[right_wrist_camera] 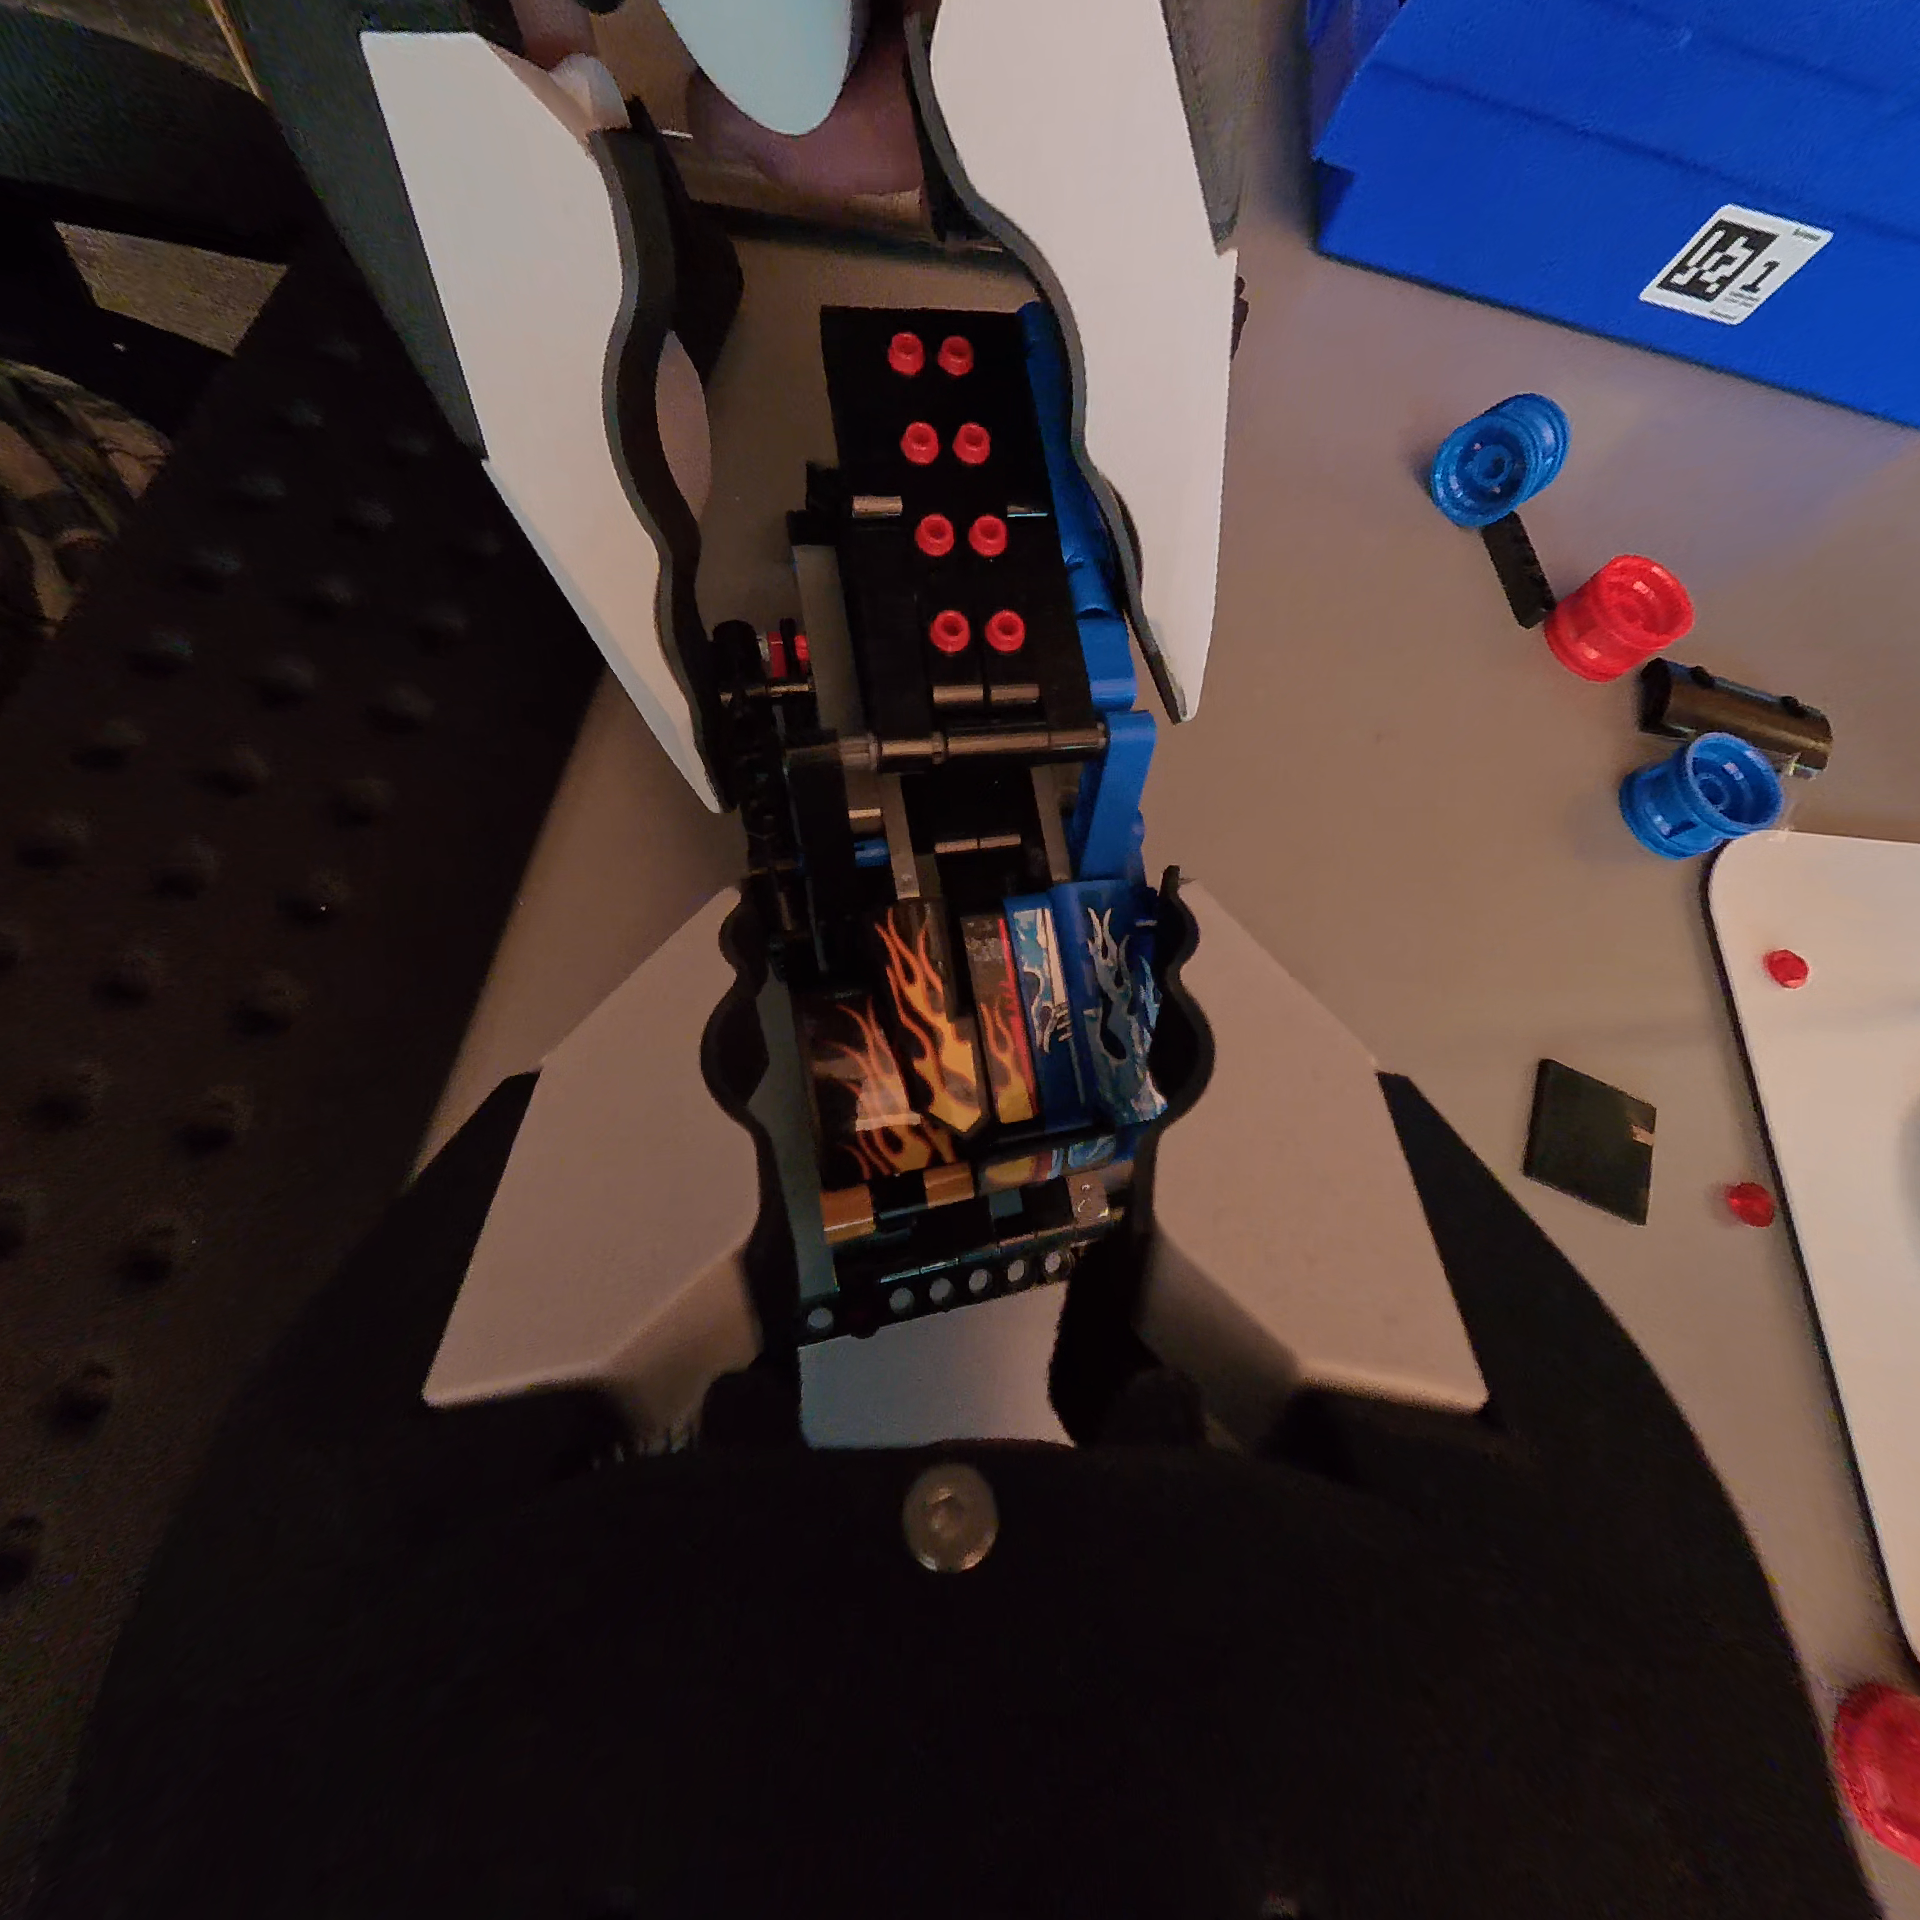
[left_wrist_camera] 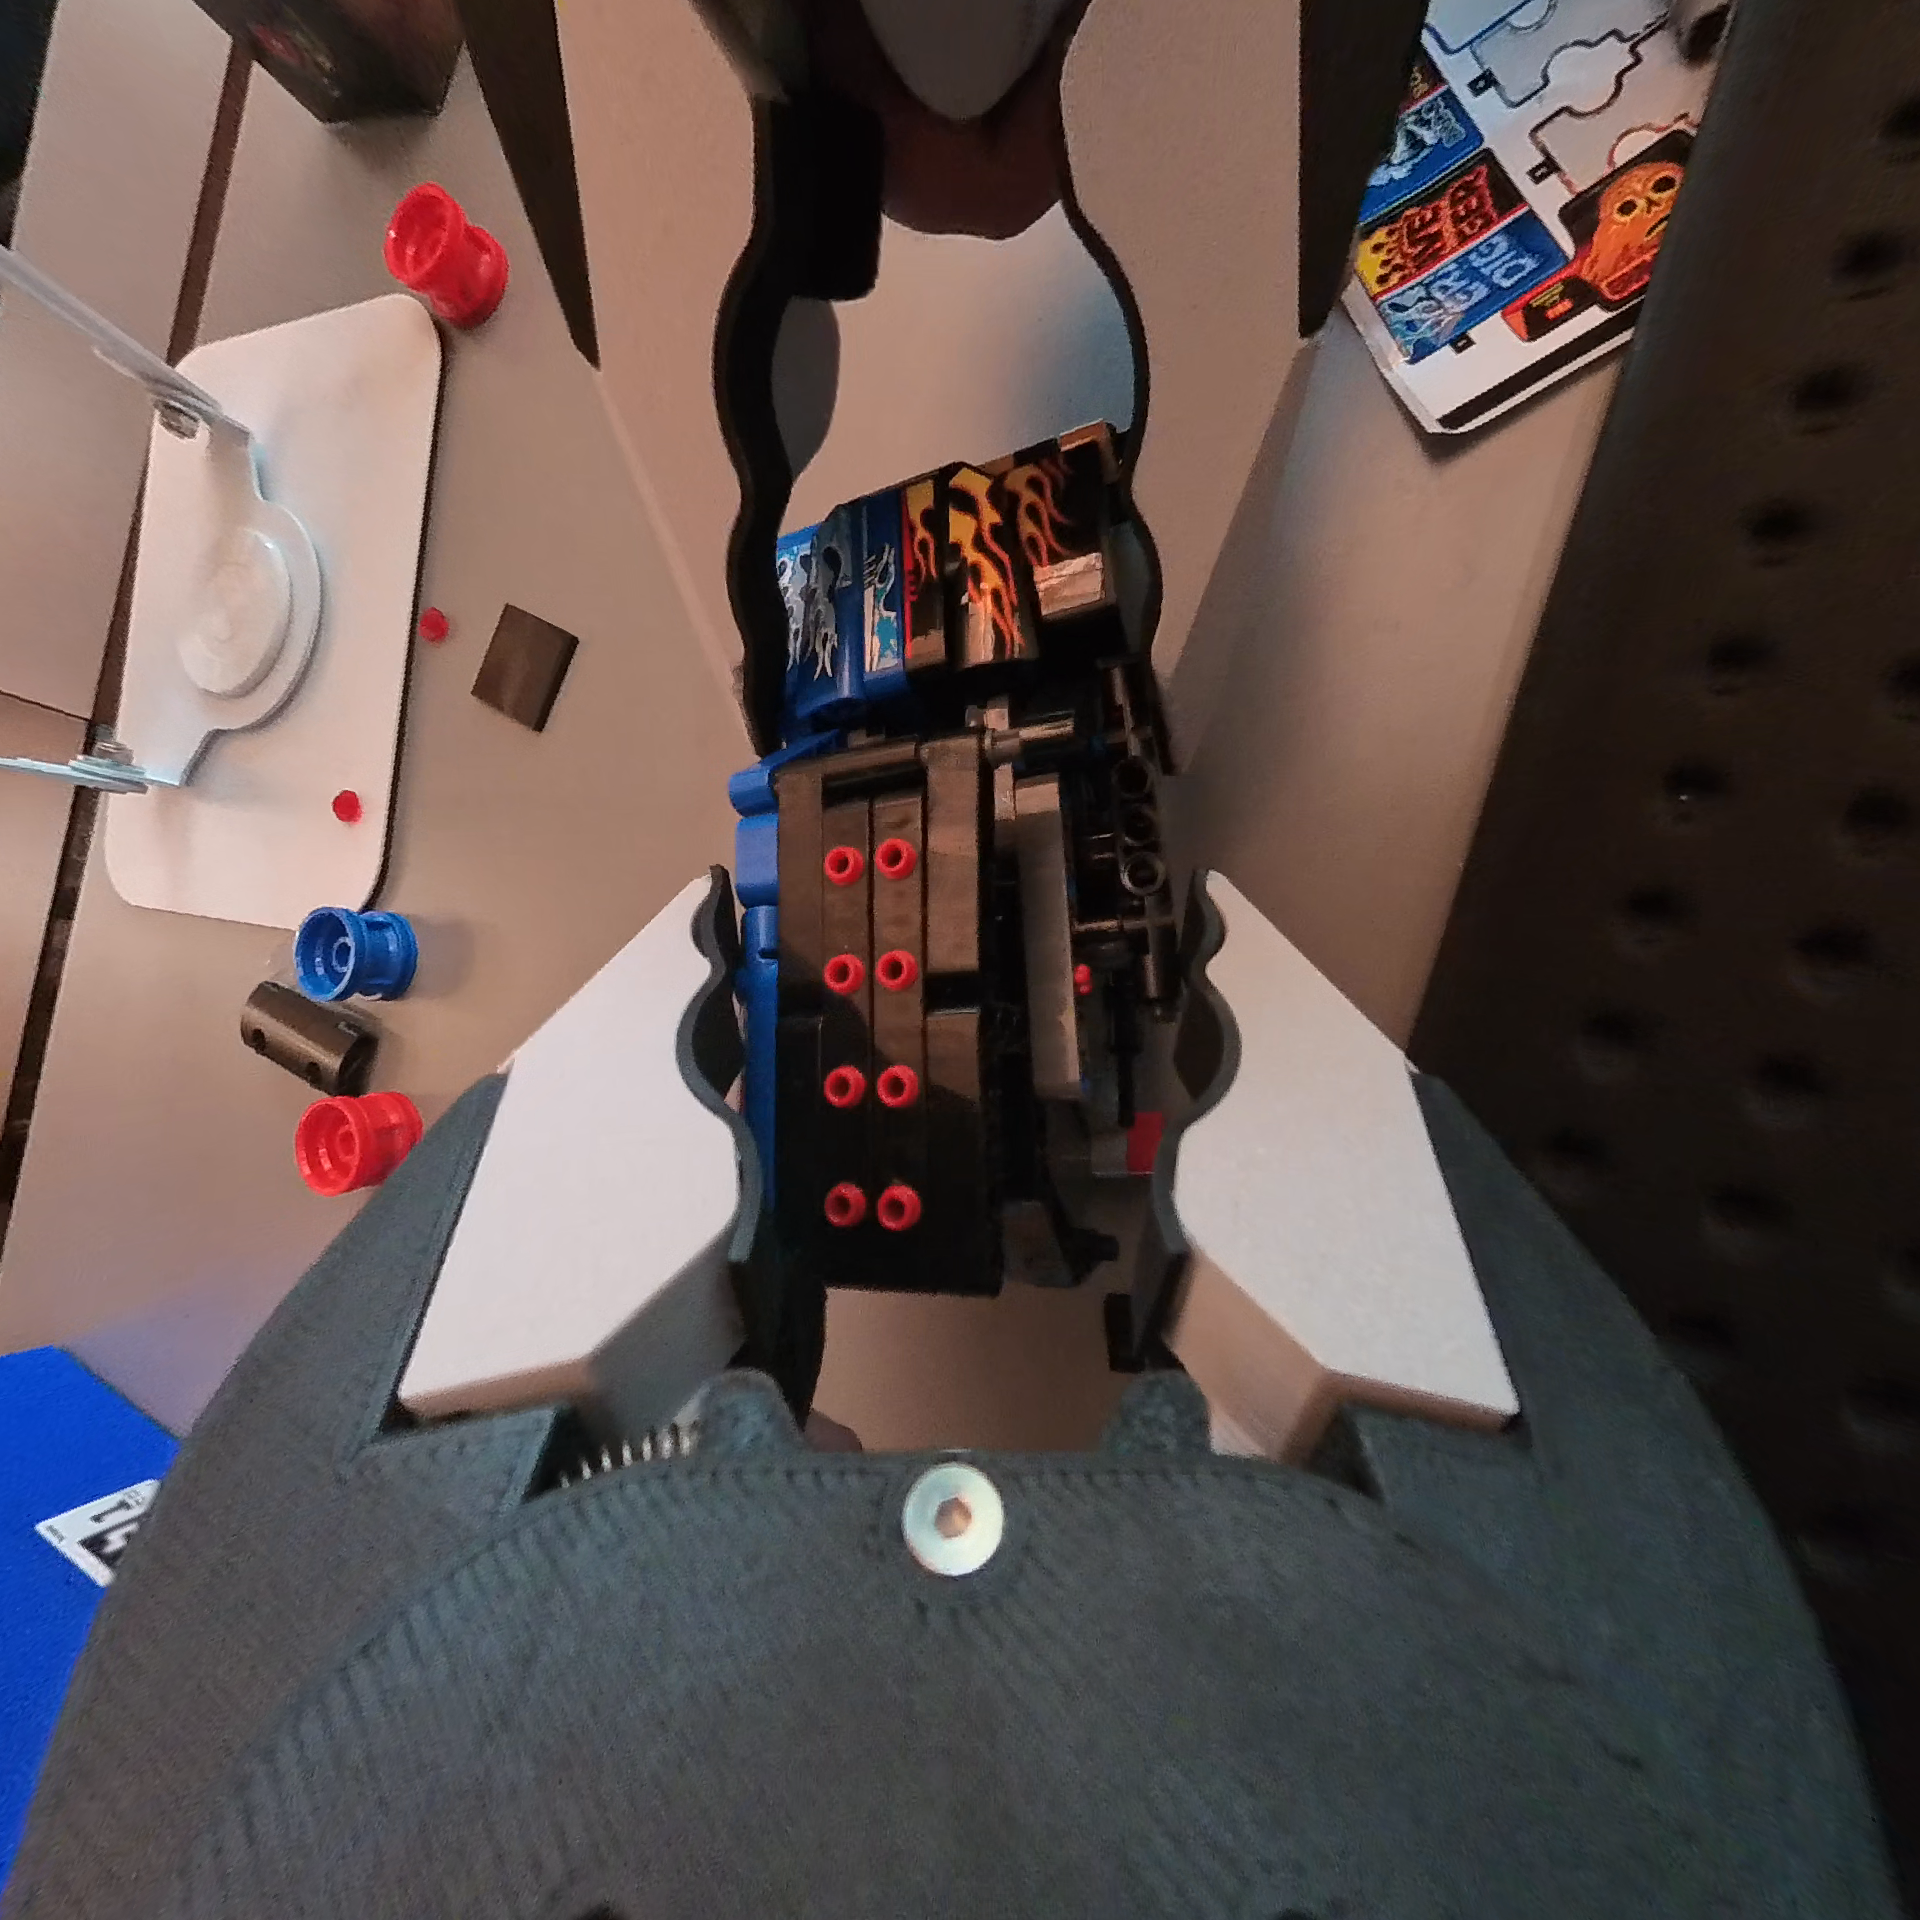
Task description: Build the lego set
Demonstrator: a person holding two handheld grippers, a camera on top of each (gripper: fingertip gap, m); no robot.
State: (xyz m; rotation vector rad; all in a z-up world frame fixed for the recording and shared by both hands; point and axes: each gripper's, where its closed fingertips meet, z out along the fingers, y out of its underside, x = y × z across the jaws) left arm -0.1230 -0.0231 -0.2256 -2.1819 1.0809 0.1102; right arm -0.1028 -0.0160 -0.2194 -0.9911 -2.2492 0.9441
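In the left wrist view, our left gripper (left_wrist_camera: 951,1049) sits nearest, fingers (left_wrist_camera: 582,1195) clamped on the studded black end of the lego car (left_wrist_camera: 914,1039), whose long axis runs straight ahead to the opposing gripper. Loose wheels (left_wrist_camera: 356,954) lie left on the counter (left_wrist_camera: 582,831).

In the right wrist view, our right gripper (right_wrist_camera: 951,1049) clamps the flame-decorated end; both hold the car equally, above the counter.

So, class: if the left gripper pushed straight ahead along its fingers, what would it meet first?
Probably the right gripper, which faces it and holds the far end of the same lego model. Depth is unclear.
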